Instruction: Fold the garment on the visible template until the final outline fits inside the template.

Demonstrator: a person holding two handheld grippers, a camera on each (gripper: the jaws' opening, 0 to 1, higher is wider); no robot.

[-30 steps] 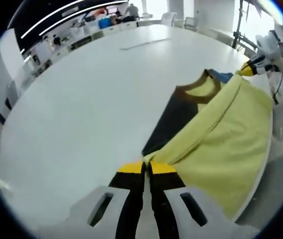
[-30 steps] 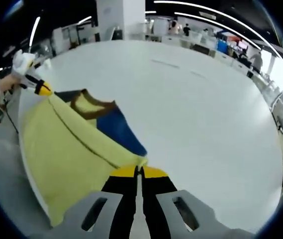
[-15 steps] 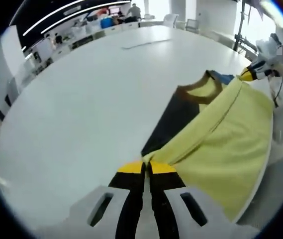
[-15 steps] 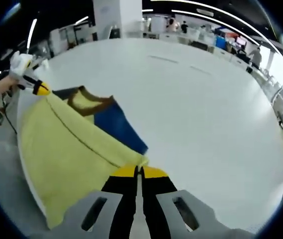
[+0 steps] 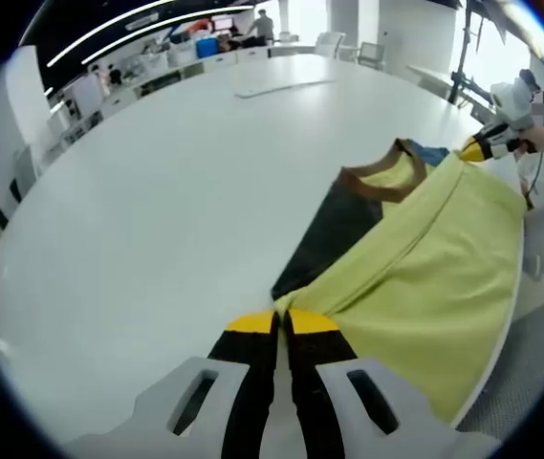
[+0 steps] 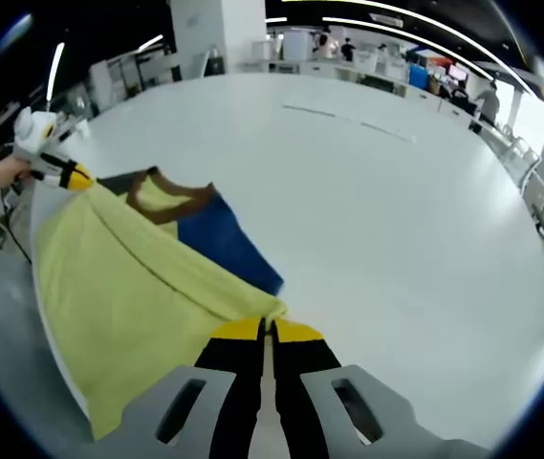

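So the garment [image 5: 424, 277] is a yellow top with a brown-trimmed neck and a dark blue panel, lying at the near edge of a big round white worktop [image 5: 157, 191], with a good chunk of the yellow fabric draping off the edge. Looks light and totally floppy, knit-type cloth, so it will sag and wrinkle wherever it isn't supported and probably slide a bit on that smooth top. No template outline that I can make out on the white surface, might just be too faint

Left hand-held gripper [image 5: 282, 323] has its jaws pressed together on a folded yellow edge right where the blue panel ends. Right hand-held gripper [image 6: 267, 330] is doing the same at the other end of that same edge, jaws pinched on the cloth. Each one shows up small in the other's view, out past the collar, with the person's hand on it

Where to grab, in my opinion: corners and hems like they're doing, two points well apart so the edge stays taut between them. Pinching mid-panel would just bunch it up

Labels or writing: nothing readable on the garment or the worktop, the background office stuff is too small to tell
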